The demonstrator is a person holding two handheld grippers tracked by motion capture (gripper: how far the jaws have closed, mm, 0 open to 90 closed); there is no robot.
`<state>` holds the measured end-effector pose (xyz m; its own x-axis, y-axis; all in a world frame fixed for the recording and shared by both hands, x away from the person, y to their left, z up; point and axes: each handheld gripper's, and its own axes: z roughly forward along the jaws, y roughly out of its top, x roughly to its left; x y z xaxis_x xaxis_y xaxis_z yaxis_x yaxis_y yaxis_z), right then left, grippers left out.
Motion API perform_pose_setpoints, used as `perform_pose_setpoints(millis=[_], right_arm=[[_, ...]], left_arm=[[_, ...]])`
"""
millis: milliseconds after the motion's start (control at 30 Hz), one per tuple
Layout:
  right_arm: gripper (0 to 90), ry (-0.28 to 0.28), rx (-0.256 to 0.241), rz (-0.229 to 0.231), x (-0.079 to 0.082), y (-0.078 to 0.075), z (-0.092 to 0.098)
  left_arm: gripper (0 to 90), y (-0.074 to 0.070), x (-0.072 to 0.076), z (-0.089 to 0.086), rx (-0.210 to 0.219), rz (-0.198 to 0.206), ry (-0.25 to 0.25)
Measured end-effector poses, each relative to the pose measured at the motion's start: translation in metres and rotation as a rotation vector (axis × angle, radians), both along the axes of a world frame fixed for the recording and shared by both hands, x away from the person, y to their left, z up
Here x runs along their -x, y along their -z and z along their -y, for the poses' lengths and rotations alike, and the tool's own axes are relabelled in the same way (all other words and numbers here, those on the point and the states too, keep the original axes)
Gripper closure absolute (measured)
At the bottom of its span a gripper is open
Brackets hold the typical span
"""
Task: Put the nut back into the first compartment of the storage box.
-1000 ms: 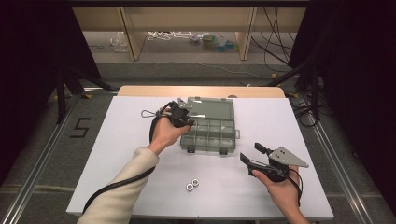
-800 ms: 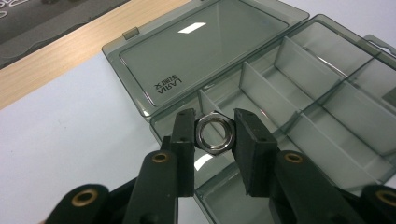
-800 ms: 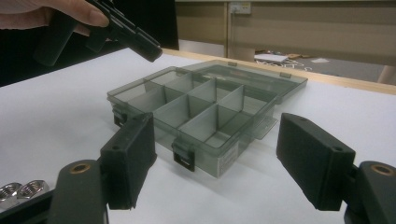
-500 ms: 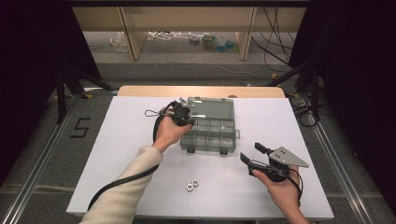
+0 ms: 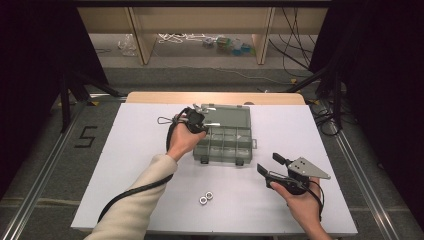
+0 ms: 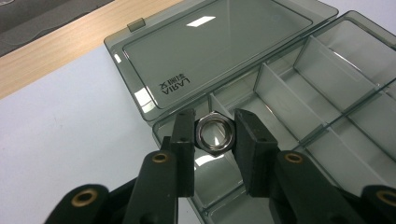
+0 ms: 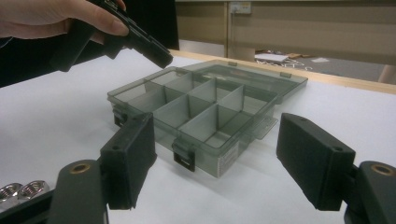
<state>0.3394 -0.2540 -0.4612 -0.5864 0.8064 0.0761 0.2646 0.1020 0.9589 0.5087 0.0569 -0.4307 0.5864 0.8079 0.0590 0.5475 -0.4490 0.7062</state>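
The left gripper (image 6: 214,135) has its two fingers closed on a steel nut (image 6: 214,135), which sits pinched between the pads, directly over the near-left corner compartment of the open organizer box (image 6: 299,93). The box lid lies flat beyond the fingertips. The right gripper (image 7: 219,158) rests low on the table with its fingers spread wide and nothing between them; two more nuts (image 7: 23,190) lie just beside its left finger.

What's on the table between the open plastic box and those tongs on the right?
Nothing: in the high view, bare white table separates the compartment box from the right tongs.
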Motion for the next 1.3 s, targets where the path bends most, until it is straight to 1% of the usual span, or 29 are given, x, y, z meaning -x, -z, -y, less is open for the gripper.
perform_pose_setpoints(millis=[33,67,100,167,200,233,267,300,400,467,500,533,567,633,900,933,1100,1167,1200,1300], right_arm=[[28.9,-0.003,0.007,-0.008,0.000,0.000,0.000],[28.9,0.001,0.000,0.005,0.000,0.000,0.000],[28.9,0.002,0.000,0.004,0.000,0.000,0.000],[28.9,0.003,-0.001,0.004,0.000,0.000,0.000],[28.9,0.003,0.001,0.008,0.000,0.000,0.000],[28.9,0.003,0.001,0.008,0.000,0.000,0.000],[28.9,0.002,-0.001,0.003,0.000,0.000,0.000],[28.9,0.003,0.001,0.010,-0.001,0.000,0.000],[28.9,0.002,-0.004,0.002,0.000,0.000,0.000],[28.9,0.002,-0.004,0.001,0.000,0.000,0.000],[28.9,-0.006,-0.012,-0.010,0.000,0.000,0.000],[28.9,-0.003,-0.015,-0.007,0.000,0.000,-0.001],[28.9,0.002,-0.008,-0.006,0.000,0.000,0.000],[28.9,0.002,-0.005,0.001,0.000,0.000,0.000],[28.9,0.000,-0.006,0.002,0.000,0.000,0.000],[28.9,-0.010,-0.022,-0.002,-0.001,0.001,0.000],[28.8,-0.010,-0.022,-0.002,-0.001,0.001,0.000],[28.8,-0.001,-0.010,-0.007,0.000,0.000,0.000],[28.8,-0.010,-0.010,-0.014,0.000,0.000,0.000],[28.8,-0.009,-0.012,-0.005,-0.001,0.000,-0.001]], left_arm=[[70.2,0.001,0.000,0.001,0.003,-0.001,-0.003],[70.2,0.001,0.000,0.001,0.001,-0.002,-0.002],[70.2,0.001,0.000,0.001,-0.007,-0.004,0.001],[70.2,0.003,-0.001,0.003,-0.001,-0.005,-0.004],[70.2,0.004,-0.001,0.003,-0.004,-0.007,-0.004],[70.2,0.004,-0.001,0.002,-0.028,-0.014,0.005],[70.2,0.005,-0.002,0.003,-0.022,-0.017,0.005],[70.2,0.006,-0.002,0.003,-0.022,-0.016,0.000],[70.2,0.008,-0.003,0.003,-0.039,-0.030,0.001],[70.2,0.010,-0.004,0.003,-0.040,-0.035,-0.004],[70.2,0.011,-0.005,0.003,-0.038,-0.037,-0.005],[70.2,0.012,-0.005,0.003,-0.048,-0.039,-0.005],[70.2,0.013,-0.006,0.004,-0.050,-0.045,-0.002],[70.2,0.013,-0.006,0.004,-0.049,-0.043,-0.005],[70.2,0.015,-0.008,0.007,-0.057,-0.040,-0.003],[70.1,0.015,-0.008,0.007,-0.061,-0.040,-0.003],[70.1,0.017,-0.009,0.005,-0.059,-0.043,-0.014],[70.0,0.017,-0.009,0.005,-0.059,-0.050,-0.006],[70.0,0.017,-0.009,0.005,-0.058,-0.051,-0.004],[69.8,0.016,-0.009,0.005,-0.064,-0.056,-0.004]])
